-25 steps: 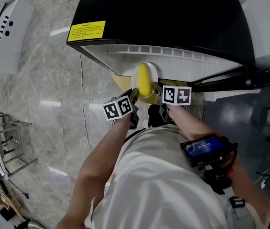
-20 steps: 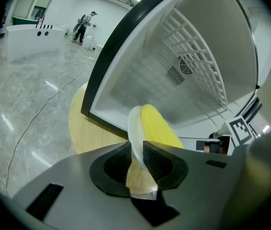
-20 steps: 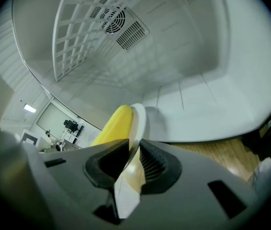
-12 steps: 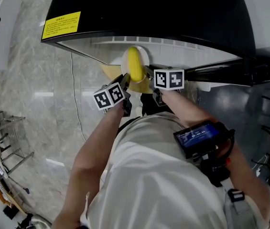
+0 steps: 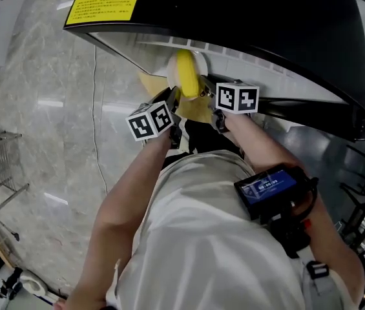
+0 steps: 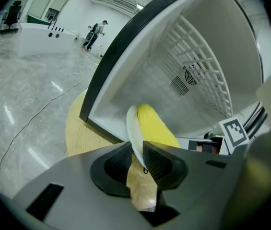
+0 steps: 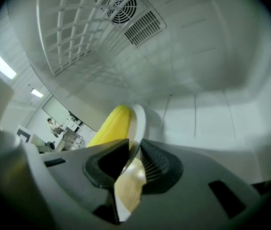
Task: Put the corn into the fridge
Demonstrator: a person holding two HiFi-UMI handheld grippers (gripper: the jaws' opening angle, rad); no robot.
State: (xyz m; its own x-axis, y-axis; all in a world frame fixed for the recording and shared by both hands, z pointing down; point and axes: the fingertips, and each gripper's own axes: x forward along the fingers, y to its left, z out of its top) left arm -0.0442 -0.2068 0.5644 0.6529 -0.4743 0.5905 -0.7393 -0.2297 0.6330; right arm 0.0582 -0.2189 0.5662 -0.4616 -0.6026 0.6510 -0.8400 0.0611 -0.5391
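Already the left tool (image 5: 171,101) and, at its 3 o'clock, the right tool (image 5: 207,90) are each clamped on the plate (image 5: 200,62) rim. The corn (image 5: 185,75) lies on it at the open fridge (image 5: 234,18) mouth, not yet set inside. Compared with half a second ago, the plate seems slightly nearer the white interior.

We see yellow corn (image 5: 185,75) on a white plate (image 5: 200,63). The fridge (image 5: 247,11) is black outside and white within, with a yellow label (image 5: 103,6) on its black face. Beneath the fridge lie a tan wooden desk (image 5: 148,82) and a grey veined floor (image 5: 40,121). The left gripper (image 5: 172,97) and right gripper (image 5: 204,84) carry cubes with black-and-white squares.
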